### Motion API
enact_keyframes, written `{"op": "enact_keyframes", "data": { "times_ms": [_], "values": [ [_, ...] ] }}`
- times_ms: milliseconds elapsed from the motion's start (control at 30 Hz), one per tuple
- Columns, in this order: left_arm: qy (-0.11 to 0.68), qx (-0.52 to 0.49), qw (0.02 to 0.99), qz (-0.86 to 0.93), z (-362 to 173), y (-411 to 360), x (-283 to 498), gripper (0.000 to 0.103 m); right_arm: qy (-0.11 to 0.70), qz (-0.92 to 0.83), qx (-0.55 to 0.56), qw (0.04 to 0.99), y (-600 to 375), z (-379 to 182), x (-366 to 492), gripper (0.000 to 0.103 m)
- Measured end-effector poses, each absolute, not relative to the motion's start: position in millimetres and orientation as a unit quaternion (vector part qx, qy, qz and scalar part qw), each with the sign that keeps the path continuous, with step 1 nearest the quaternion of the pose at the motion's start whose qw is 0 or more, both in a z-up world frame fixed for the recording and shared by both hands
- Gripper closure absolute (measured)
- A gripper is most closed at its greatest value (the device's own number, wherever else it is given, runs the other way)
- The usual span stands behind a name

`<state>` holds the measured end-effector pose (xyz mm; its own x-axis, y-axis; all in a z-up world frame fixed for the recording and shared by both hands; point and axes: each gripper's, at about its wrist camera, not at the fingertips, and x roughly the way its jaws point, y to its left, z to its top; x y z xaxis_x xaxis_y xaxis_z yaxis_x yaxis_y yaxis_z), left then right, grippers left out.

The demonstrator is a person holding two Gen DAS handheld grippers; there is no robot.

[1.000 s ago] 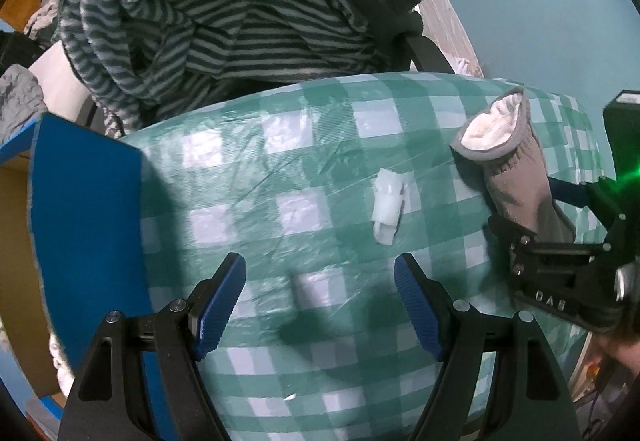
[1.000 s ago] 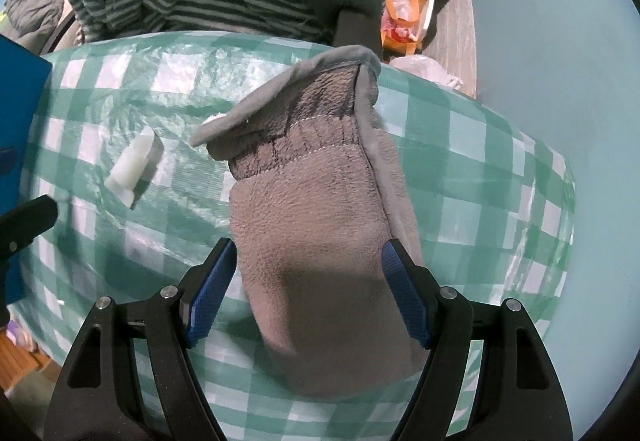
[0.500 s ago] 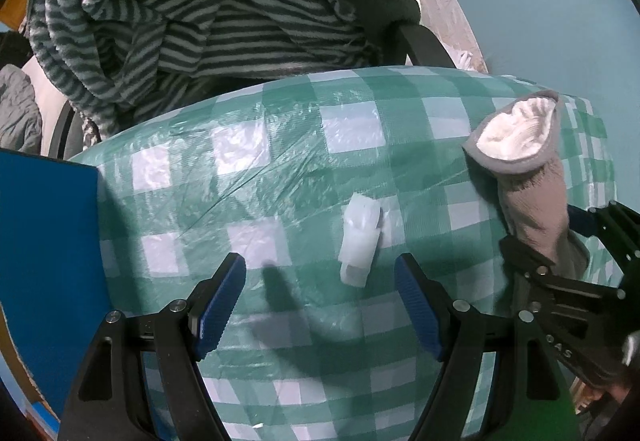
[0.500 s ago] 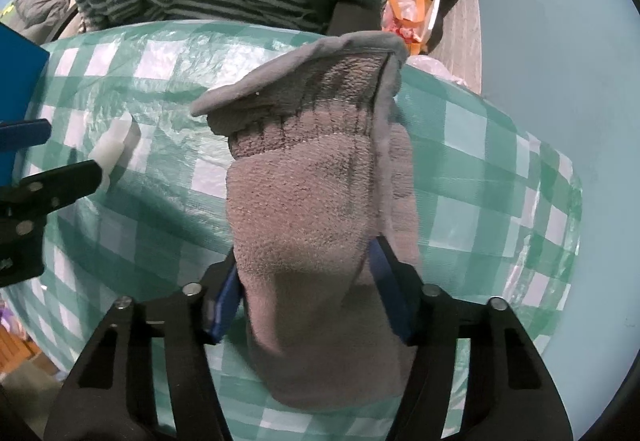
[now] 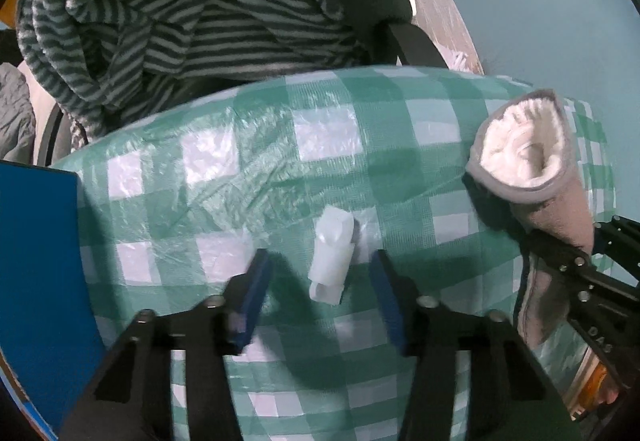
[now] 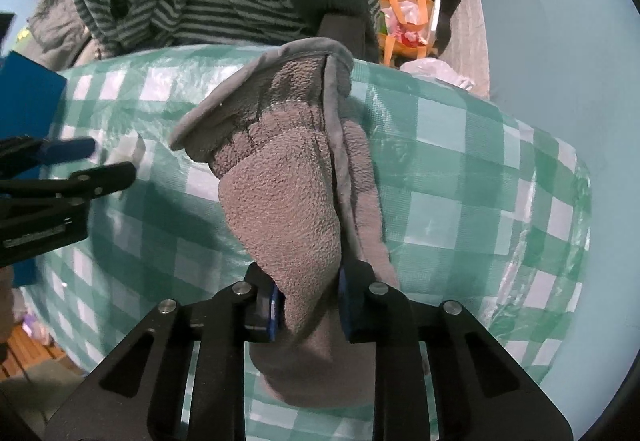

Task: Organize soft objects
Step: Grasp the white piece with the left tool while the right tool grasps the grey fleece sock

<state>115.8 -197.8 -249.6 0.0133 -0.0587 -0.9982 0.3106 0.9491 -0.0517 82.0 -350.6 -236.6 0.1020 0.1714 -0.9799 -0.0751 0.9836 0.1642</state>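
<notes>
A grey fleece mitten (image 6: pixel 292 185) with a white lining is pinched in my right gripper (image 6: pixel 308 305) and lifted off the green-and-white checked tablecloth (image 6: pixel 460 169). It also shows at the right of the left wrist view (image 5: pixel 532 169). A small white folded soft piece (image 5: pixel 332 257) lies on the cloth. My left gripper (image 5: pixel 320 289) is partly open, its blue pads on either side of the white piece, not touching it.
A pile of striped and dark fleece clothes (image 5: pixel 192 17) lies beyond the table's far edge. A blue box (image 5: pixel 36 273) stands at the left. An orange bag (image 6: pixel 404 25) sits on the floor behind. A pale blue wall is at the right.
My right gripper closed on the mitten and raised it. My left gripper moved forward around the white piece and its jaws narrowed.
</notes>
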Motion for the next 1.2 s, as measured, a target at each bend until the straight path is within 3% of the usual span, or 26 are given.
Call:
{"op": "enact_keyframes", "data": {
  "times_ms": [67, 167, 267, 1200],
  "values": [
    [0.694, 0.095, 0.702, -0.127, -253, -197, 115, 0.073, 0.663, 0.089, 0.044, 0.742, -353, -234, 80, 0.083],
    [0.692, 0.093, 0.703, -0.134, -253, -197, 112, 0.083, 0.659, 0.102, 0.06, 0.743, -356, -229, 77, 0.083],
    [0.69, 0.095, 0.704, -0.14, -251, -196, 110, 0.086, 0.656, 0.109, 0.062, 0.744, -356, -224, 73, 0.083],
    [0.654, 0.069, 0.735, -0.166, -179, -155, 65, 0.087, 0.623, 0.137, 0.076, 0.766, -334, -156, 53, 0.083]
  ]
}}
